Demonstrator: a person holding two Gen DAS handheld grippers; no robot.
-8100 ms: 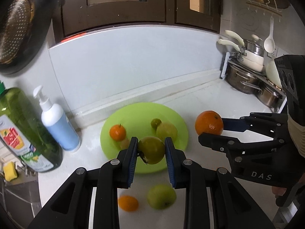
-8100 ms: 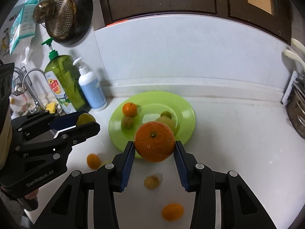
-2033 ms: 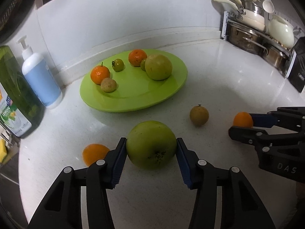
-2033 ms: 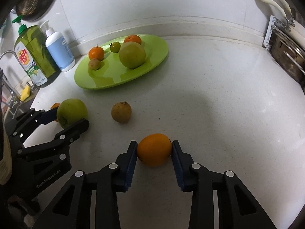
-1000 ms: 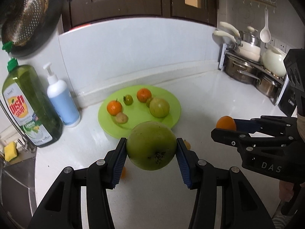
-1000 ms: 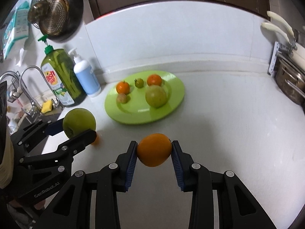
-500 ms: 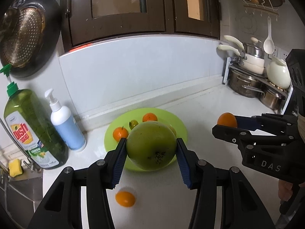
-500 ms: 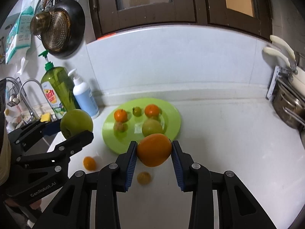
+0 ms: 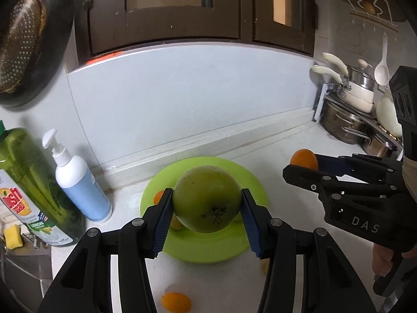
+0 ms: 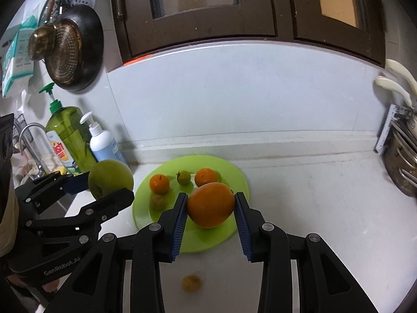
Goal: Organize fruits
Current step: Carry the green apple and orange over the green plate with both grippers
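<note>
My left gripper [image 9: 206,203] is shut on a large green apple [image 9: 207,198], held in the air above the lime-green plate [image 9: 208,247]. My right gripper [image 10: 210,206] is shut on an orange fruit [image 10: 210,205], also raised over the plate [image 10: 234,172]. On the plate lie two small oranges [image 10: 159,183] [image 10: 206,176], a small green fruit [image 10: 183,177] and a brownish one [image 10: 157,201]. A small orange [image 9: 176,301] and a brownish fruit [image 10: 191,283] lie on the white counter in front of the plate. Each gripper shows at the side of the other's view.
A blue-and-white pump bottle [image 9: 78,182] and a green dish-soap bottle [image 9: 28,190] stand left of the plate, by the sink and tap [image 10: 27,133]. Pots on a rack [image 9: 349,114] fill the right corner. Dark cabinets [image 10: 208,7] hang above the backsplash.
Both grippers have risen and moved forward over the plate with their fruits still held. The plate now lies directly under the fingers.
</note>
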